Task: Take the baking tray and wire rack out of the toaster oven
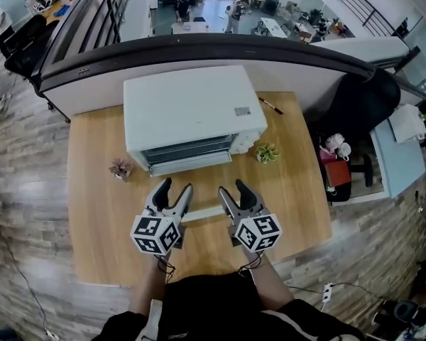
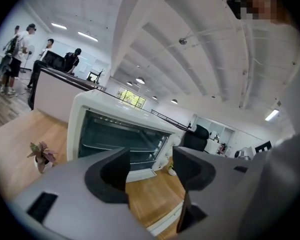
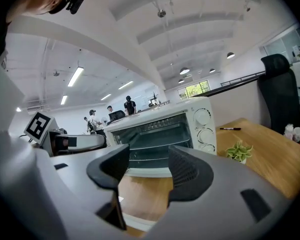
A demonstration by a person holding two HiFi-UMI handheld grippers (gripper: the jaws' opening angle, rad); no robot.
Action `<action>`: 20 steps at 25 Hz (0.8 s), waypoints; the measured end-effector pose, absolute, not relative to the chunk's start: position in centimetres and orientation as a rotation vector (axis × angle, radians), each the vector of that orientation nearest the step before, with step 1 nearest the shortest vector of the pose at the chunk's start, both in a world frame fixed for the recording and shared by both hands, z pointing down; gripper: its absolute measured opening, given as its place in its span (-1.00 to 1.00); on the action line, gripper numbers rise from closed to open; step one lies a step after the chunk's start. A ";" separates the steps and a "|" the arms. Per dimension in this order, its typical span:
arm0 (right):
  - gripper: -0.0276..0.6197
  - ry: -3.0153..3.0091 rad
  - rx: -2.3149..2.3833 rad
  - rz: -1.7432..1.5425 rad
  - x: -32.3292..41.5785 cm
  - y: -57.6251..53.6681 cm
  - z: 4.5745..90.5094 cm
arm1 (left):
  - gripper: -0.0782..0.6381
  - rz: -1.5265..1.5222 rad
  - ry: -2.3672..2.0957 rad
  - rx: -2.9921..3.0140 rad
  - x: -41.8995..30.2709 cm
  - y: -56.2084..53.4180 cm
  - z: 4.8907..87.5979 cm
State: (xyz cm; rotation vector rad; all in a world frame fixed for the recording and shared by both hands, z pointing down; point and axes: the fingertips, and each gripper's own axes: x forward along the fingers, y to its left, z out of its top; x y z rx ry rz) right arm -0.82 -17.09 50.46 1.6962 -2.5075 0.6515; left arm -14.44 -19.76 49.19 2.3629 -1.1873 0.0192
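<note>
One reddish plant [image 1: 120, 168] and one green plant [image 1: 267, 153] flank the toaster oven [image 1: 192, 116].

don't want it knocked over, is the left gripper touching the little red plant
Apart. The head view shows bare table between the left gripper and the plant.

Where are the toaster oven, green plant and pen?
toaster oven [image 1: 188, 109]: head view, middle of its white top.
green plant [image 1: 267, 152]: head view, its leaves.
pen [image 1: 270, 106]: head view, middle of its barrel.

Left gripper [image 1: 175, 187], right gripper [image 1: 233, 189]: grey shells, black-lined jaws, black-white marker cubes [image 1: 156, 234]; black clothing [image 1: 213, 305]
</note>
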 end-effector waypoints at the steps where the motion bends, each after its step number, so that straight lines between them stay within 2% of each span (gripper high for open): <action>1: -0.14 -2.513 1.680 0.665 -1.0 -17.7 50.8 | -0.08 0.005 -1.208 2.342 -14.6 -20.4 49.4; 20: -0.13 -2.542 1.520 1.009 -1.9 -28.6 57.9 | -0.08 -0.239 -1.332 1.900 -17.0 -29.5 57.3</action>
